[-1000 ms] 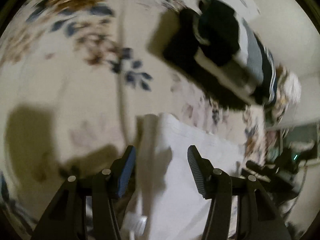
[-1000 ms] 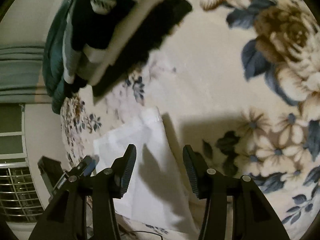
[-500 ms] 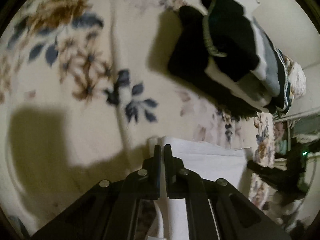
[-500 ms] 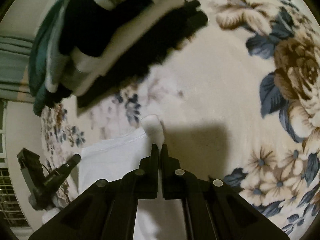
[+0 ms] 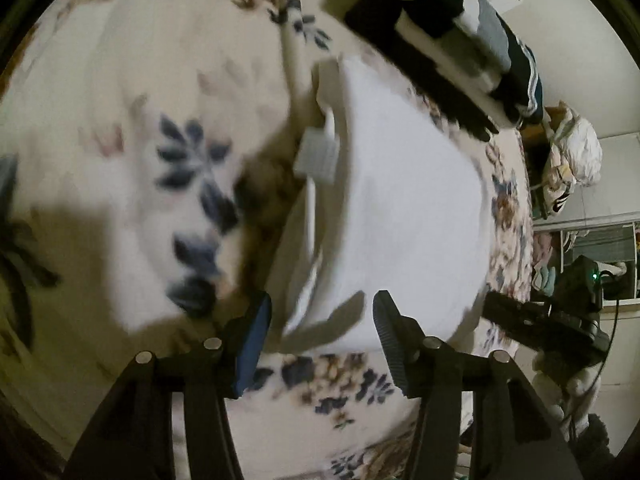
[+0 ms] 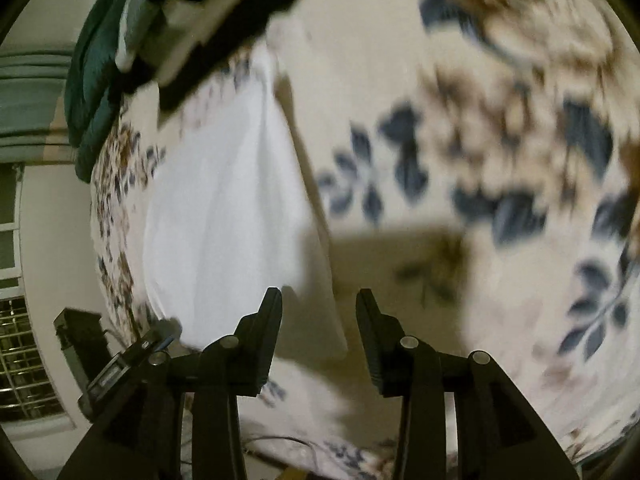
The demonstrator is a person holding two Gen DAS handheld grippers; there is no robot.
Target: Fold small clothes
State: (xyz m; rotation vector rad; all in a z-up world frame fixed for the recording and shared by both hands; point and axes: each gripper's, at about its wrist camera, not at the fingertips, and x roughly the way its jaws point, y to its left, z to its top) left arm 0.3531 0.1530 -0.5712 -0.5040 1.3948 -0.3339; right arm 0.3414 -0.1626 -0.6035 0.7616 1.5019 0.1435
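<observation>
One fold laid: both your left gripper [image 5: 322,338] and right gripper [image 6: 319,328] have just been opening, empty, off the white garment [image 5: 404,208]; folded stack [image 5: 448,40] waits at one o'clock.

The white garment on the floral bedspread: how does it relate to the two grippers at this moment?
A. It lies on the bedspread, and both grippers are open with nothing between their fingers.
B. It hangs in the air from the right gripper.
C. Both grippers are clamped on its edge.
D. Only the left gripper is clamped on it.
A: the white garment lies on the bedspread, and the left gripper and right gripper stand open, jaws having just opened, off the cloth.
</observation>
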